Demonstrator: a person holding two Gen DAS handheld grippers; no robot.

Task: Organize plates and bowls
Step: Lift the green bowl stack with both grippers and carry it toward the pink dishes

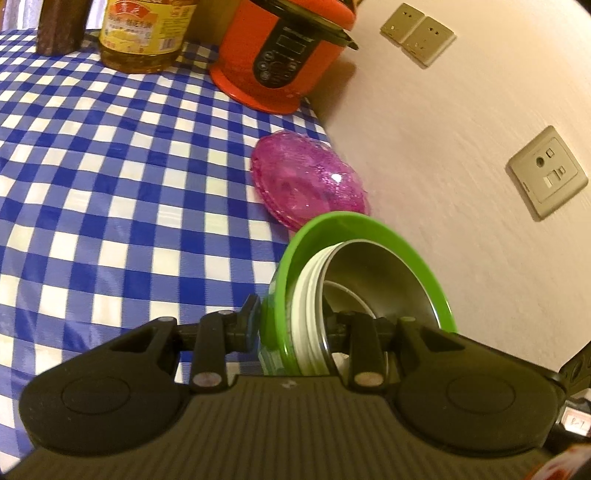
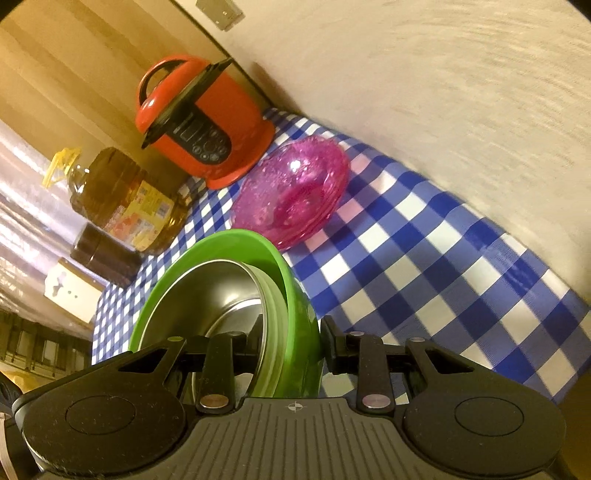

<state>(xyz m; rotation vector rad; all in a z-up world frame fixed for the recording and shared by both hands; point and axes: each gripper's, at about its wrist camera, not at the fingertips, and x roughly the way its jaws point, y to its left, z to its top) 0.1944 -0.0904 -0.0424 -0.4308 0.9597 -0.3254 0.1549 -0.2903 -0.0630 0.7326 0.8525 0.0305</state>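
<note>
A green bowl (image 1: 369,229) (image 2: 229,243) holds a nested steel bowl (image 1: 376,280) (image 2: 207,291) and white bowls (image 1: 306,295) (image 2: 275,306). The stack hangs tilted above the checked tablecloth (image 1: 110,166) (image 2: 424,258). My left gripper (image 1: 295,321) is shut on the stack's rim, one finger outside the green wall and one inside the steel bowl. My right gripper (image 2: 293,336) is shut on the opposite rim in the same way. A stack of pink glass plates (image 1: 306,177) (image 2: 291,184) lies on the cloth just beyond, close to the wall.
A red rice cooker (image 1: 280,59) (image 2: 207,125) stands in the corner behind the pink plates. Beside it are a large oil bottle (image 1: 144,33) (image 2: 125,192) and a dark jar (image 1: 61,26) (image 2: 103,254). The wall carries sockets (image 1: 546,173).
</note>
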